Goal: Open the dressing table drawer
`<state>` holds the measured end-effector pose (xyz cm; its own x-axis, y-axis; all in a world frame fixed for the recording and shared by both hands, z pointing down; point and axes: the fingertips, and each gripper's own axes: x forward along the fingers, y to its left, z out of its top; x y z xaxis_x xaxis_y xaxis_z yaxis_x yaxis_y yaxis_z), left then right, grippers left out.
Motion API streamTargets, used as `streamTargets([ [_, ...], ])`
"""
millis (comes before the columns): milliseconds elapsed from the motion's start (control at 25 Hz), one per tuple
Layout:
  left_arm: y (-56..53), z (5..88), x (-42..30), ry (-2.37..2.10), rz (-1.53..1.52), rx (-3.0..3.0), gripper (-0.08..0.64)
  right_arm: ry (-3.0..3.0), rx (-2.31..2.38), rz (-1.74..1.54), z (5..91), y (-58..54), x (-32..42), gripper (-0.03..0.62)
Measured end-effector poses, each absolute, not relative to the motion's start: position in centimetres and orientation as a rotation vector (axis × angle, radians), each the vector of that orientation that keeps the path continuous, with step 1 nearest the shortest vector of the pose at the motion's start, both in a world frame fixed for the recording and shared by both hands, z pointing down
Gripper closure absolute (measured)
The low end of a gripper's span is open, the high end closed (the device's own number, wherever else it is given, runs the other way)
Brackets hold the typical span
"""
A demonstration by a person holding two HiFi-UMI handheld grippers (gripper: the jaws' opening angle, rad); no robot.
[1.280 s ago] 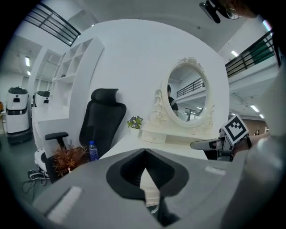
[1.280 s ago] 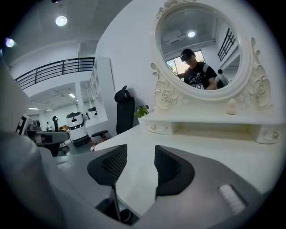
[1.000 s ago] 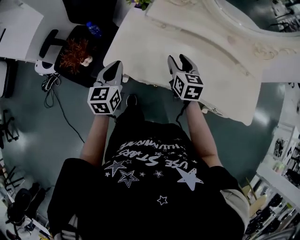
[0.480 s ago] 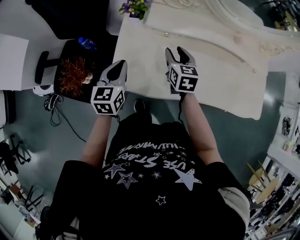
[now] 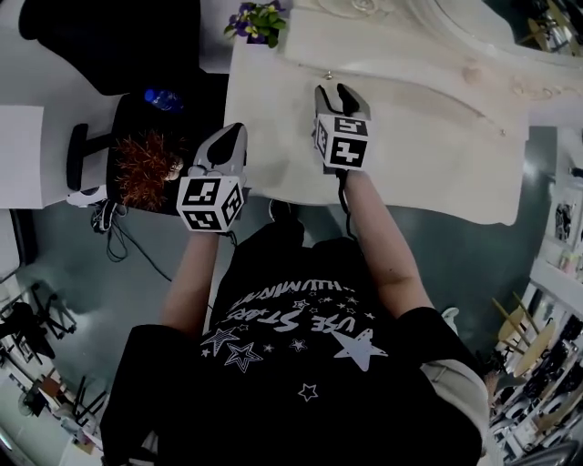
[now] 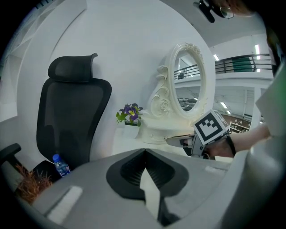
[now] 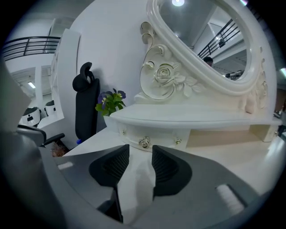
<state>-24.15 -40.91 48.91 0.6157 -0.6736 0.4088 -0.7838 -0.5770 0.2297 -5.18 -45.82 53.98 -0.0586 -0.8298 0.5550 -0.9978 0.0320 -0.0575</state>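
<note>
The white dressing table (image 5: pixel 428 136) carries a small curved drawer (image 7: pixel 154 134) under its mirror shelf, with a metal knob (image 7: pixel 144 143) at the drawer's middle. My right gripper (image 7: pixel 140 151) is open over the tabletop, and the knob sits just beyond the gap between its jaws without touching them. From the head view the right gripper (image 5: pixel 333 93) points at that knob (image 5: pixel 328 75). My left gripper (image 6: pixel 144 152) is shut and empty; it hovers at the table's left front corner (image 5: pixel 230 136). The right gripper (image 6: pixel 178 141) also shows in the left gripper view.
An oval mirror (image 6: pixel 188 85) in a carved frame stands behind the drawer. A pot of purple flowers (image 5: pixel 258 20) sits at the table's far left corner. A black office chair (image 6: pixel 71 116) holds a blue-capped bottle (image 6: pixel 60 164) and a reddish tuft (image 5: pixel 144 166) on its seat.
Both grippers have moved forward over the table. The right one has gone farther, from the front edge up to the drawer knob. The left stays shut near the left corner.
</note>
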Motion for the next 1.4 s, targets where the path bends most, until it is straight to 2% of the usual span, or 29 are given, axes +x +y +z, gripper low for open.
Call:
streamTargets([
  [480,-41.1,50.0,-24.5,-1.129,0.4,2.45,0.558,-1.853,1.9,0.54,55.1,-48.2,-4.9,0.419],
  [680,-41.4,50.1,-24.8,-1.138,0.396,2.448,0.558,-1.82,1.908,0.504,54.9,-49.0,-4.8,0.469],
  [1400,-39.8,49.6,-25.3,-1.173,0.383,2.434,0.558,-1.809,1.883,0.558,54.9,-46.7,-5.2,0.471],
])
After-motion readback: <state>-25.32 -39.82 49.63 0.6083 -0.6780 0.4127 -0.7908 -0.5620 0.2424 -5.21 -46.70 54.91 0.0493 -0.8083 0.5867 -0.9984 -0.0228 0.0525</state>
